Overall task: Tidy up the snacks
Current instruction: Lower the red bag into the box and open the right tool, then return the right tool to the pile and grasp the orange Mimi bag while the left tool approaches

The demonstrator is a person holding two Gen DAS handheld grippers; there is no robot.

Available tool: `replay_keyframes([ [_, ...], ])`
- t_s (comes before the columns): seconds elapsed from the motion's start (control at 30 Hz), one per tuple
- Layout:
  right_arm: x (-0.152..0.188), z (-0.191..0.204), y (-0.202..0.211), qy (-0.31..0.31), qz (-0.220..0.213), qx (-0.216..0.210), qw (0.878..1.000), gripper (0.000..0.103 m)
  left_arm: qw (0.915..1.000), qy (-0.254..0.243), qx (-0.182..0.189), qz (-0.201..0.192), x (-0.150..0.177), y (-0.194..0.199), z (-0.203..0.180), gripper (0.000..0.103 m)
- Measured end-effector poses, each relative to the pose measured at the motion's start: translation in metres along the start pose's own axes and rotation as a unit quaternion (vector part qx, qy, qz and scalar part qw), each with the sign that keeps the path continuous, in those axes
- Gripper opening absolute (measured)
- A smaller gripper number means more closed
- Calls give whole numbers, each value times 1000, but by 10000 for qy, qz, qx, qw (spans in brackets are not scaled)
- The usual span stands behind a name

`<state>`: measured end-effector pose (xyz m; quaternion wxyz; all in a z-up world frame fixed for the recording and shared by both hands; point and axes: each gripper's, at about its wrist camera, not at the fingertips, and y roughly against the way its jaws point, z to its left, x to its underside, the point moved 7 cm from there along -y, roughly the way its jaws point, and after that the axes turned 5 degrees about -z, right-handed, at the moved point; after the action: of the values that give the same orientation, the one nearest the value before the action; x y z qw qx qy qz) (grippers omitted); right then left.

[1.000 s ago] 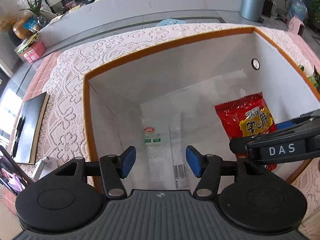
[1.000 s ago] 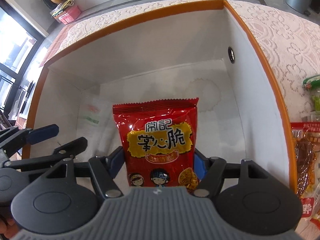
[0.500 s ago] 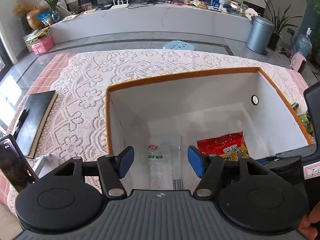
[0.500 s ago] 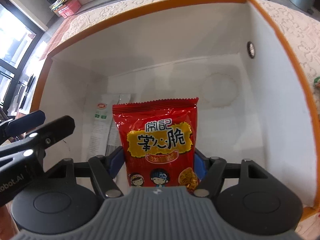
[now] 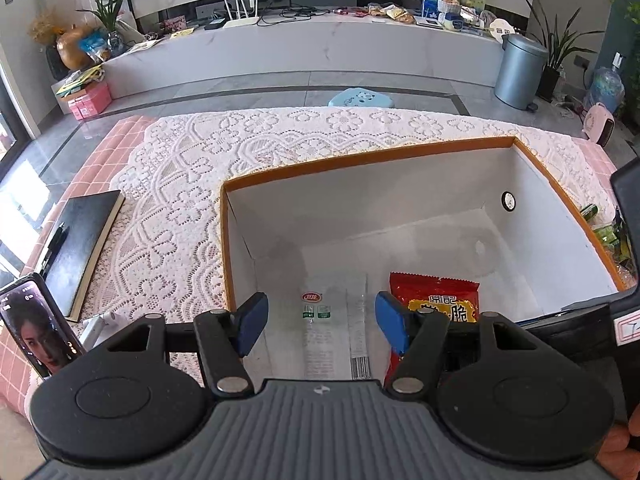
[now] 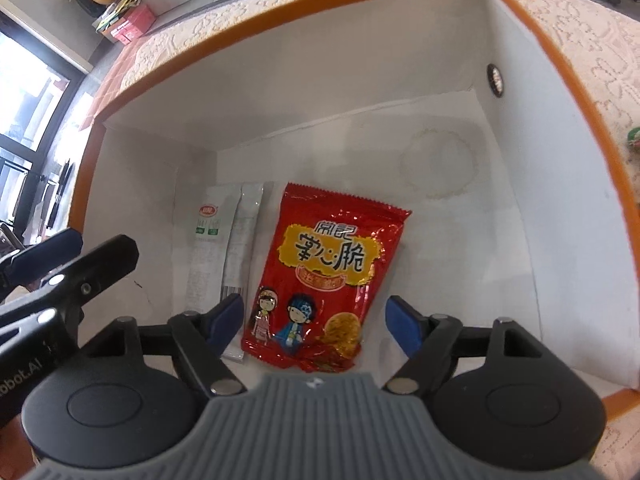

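Observation:
A white box with an orange rim point(image 5: 360, 160) stands on the lace cloth. On its floor lies a white snack packet point(image 6: 224, 240) with a red snack bag point(image 6: 324, 276) just to its right, slightly tilted. My right gripper point(image 6: 316, 320) hovers over the bag's near end; its jaws are opening and the blue pads stand apart from the bag on both sides. My left gripper point(image 5: 321, 322) is open and holds nothing, above the box's near left part, over the white packet point(image 5: 332, 328). From there the red bag point(image 5: 440, 300) shows partly behind its right finger.
A black notebook point(image 5: 80, 240) and a phone point(image 5: 36, 328) lie left of the box on the lace tablecloth point(image 5: 240, 152). Green snack packets point(image 5: 604, 232) sit outside the box's right wall. The box's right half has bare floor.
The right jaws spread and let go of the red bag, which now lies tilted on the box floor. The left gripper rose and drew back from the box, still open.

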<state>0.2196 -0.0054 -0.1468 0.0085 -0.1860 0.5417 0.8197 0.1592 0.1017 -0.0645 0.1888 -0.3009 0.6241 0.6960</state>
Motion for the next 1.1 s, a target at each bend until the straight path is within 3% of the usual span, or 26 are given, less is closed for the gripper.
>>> replay_keyframes([
  [0.17,0,3,20,169,-296,138,9993,76,9999,-12,41,-97,-2,10,-4,73],
  [0.37,3,-7,71,455,-1224,642,9894,76,9992,22,256,-291,-3,25,-16,73],
  [0.6,20,-28,144,619,-2599,1107,9573,76,9950,75,690,-723,-4,48,-40,74],
  [0.8,49,-59,193,517,-3405,1175,9315,76,9882,-2,1207,-946,1,64,-69,79],
  [0.93,73,-77,217,596,-3686,1406,9170,78,9820,-164,1577,-1030,7,71,-91,81],
  [1.1,103,-103,233,740,-3712,1652,9107,78,9737,-295,2068,-914,18,71,-123,82],
])
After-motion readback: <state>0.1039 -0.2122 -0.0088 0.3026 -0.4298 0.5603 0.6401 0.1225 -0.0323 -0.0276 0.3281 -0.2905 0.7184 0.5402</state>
